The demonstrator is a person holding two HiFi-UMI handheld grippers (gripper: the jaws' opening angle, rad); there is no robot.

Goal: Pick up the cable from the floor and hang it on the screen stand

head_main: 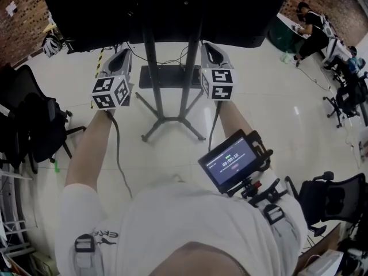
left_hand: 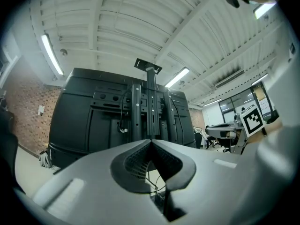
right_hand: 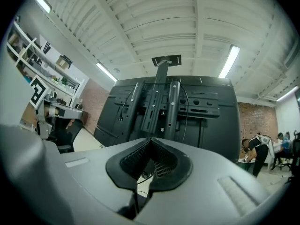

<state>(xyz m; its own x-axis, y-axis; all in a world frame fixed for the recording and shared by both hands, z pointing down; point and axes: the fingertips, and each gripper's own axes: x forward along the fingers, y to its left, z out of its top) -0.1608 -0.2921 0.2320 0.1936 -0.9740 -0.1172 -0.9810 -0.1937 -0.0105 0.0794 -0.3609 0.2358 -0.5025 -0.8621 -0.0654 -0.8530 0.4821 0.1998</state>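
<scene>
Head view: left tongs (head_main: 122, 53), right tongs (head_main: 209, 47) level, flanking screen stand (head_main: 150, 68).

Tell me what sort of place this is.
Probably an open-plan office or lab: swivel office chairs on a pale polished floor, a brick wall, a big screen on a floor stand, and tube lights under a ribbed ceiling.

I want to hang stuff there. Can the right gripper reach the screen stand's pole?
Probably yes: the right gripper sits close beside the pole, facing it, and nothing shows between them.
</scene>
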